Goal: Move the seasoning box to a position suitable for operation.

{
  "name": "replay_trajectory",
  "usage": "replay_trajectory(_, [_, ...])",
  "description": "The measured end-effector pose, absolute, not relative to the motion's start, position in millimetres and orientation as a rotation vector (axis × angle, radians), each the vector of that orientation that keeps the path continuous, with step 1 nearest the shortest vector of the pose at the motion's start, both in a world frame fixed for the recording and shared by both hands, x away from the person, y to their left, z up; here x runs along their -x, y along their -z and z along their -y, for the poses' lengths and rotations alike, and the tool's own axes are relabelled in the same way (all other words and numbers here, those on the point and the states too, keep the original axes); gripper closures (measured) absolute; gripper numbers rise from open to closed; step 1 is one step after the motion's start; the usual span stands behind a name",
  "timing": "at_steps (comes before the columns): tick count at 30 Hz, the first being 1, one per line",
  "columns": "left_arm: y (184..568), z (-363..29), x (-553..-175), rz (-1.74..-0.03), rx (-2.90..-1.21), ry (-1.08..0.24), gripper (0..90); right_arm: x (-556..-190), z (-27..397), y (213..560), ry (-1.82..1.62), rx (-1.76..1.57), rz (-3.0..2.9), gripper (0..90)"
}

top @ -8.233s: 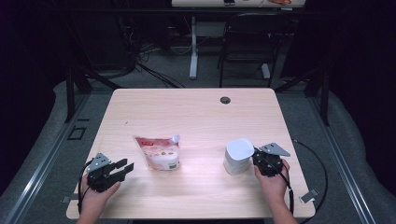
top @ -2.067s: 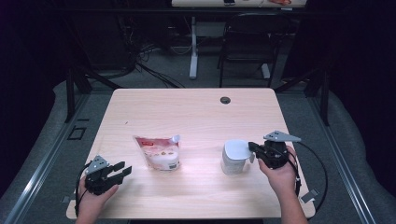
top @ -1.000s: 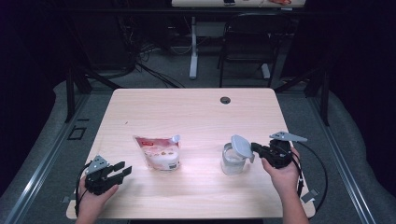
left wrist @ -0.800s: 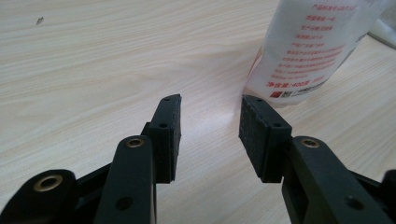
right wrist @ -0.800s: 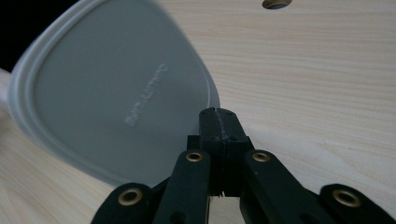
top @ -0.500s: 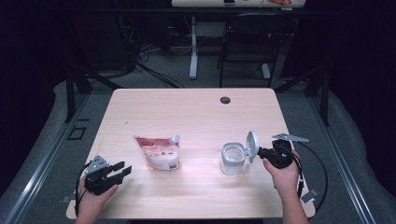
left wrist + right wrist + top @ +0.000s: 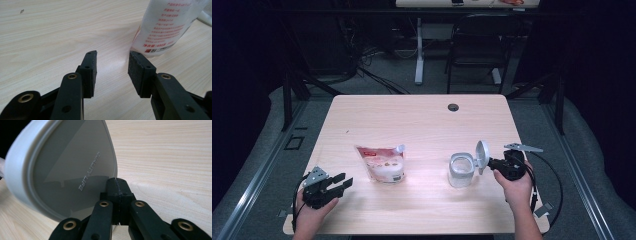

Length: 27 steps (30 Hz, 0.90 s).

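The grey lid (image 7: 482, 156) stands on edge, pinched in the right claw (image 7: 492, 162), just beside the open jar (image 7: 460, 169); its contents cannot be told. A white pouch (image 7: 382, 162) lies ahead of the released left claw (image 7: 343, 182) on the desk (image 7: 422, 120)

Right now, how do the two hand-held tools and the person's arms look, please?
Both tools are black. The left tool has two angular jaws with ridged black pads and brass-coloured rivets, and a small grey three-cornered plate on top. The right tool carries a similar grey plate and trails a black cable looping over the table edge. Both forearms are bare, with no sleeves visible.
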<state>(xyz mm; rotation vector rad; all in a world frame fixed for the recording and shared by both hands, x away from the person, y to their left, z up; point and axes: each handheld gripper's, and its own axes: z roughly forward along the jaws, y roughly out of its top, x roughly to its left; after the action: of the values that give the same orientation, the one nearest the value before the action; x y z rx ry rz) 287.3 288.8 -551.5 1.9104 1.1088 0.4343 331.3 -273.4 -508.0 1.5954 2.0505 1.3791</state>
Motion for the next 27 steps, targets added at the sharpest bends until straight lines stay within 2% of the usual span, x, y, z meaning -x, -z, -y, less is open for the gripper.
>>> replay_trajectory(27, [550.8,-288.5,-287.2,-1.108,-1.908,-0.434,58.8,-329.4,275.3,507.5,-1.389,-1.594,-2.026,88.7])
